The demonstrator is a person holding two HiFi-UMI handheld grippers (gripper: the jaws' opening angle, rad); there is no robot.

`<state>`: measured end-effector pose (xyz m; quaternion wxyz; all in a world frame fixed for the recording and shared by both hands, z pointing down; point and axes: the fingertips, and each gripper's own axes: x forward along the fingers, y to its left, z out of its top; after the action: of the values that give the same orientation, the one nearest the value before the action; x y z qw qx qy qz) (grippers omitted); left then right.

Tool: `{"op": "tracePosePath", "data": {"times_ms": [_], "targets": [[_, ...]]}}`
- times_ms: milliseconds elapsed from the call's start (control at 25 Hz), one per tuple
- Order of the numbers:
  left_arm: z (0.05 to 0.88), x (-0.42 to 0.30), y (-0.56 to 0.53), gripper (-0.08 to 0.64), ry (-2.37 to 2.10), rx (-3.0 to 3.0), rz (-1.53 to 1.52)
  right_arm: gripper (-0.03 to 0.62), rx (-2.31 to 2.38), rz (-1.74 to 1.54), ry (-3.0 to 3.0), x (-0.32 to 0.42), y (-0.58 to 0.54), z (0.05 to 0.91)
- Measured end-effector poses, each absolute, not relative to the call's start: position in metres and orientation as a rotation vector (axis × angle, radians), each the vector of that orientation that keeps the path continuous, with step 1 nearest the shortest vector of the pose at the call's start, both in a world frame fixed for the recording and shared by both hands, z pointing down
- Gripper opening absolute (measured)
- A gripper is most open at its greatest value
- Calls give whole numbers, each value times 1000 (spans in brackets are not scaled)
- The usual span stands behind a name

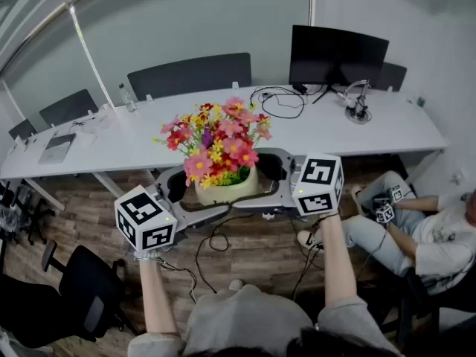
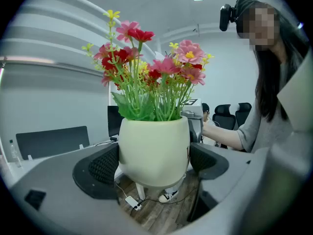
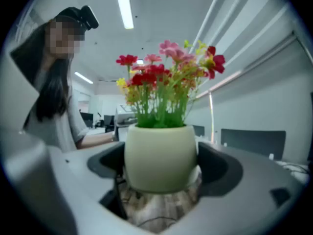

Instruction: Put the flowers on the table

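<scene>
A cream round pot [image 1: 229, 190] full of pink, red and yellow flowers [image 1: 219, 141] hangs in the air over the wooden floor, just in front of the long white table [image 1: 111, 143]. Both grippers clasp it from opposite sides. My left gripper [image 1: 195, 201] comes in from the lower left, and my right gripper [image 1: 265, 185] from the right. In the left gripper view the pot [image 2: 154, 151] fills the gap of the left gripper [image 2: 154, 164], with both black pads [image 2: 100, 168] against its sides. The right gripper view shows the pot [image 3: 160, 155] likewise wedged in the right gripper [image 3: 160, 164].
On the table stand a monitor [image 1: 336, 54], loose cables [image 1: 279, 99], a bottle [image 1: 126, 95] and a laptop [image 1: 58, 149]. A seated person [image 1: 416, 233] is at the right. A black chair [image 1: 82, 288] stands at the lower left. Cables trail on the floor [image 1: 216, 240].
</scene>
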<state>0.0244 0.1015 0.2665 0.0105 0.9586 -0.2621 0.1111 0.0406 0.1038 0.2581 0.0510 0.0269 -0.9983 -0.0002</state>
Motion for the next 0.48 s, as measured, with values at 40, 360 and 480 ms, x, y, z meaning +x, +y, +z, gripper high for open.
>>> {"op": "tracePosePath", "data": {"times_ms": [40, 360, 480], "targets": [[267, 24, 102, 453, -818, 2990, 349, 448, 82, 1, -3038, 40, 104, 258], [266, 27, 102, 453, -817, 2997, 331, 448, 84, -18, -3034, 44, 105, 257], [265, 27, 102, 453, -827, 3005, 332, 448, 82, -29, -3031, 44, 105, 257]]}}
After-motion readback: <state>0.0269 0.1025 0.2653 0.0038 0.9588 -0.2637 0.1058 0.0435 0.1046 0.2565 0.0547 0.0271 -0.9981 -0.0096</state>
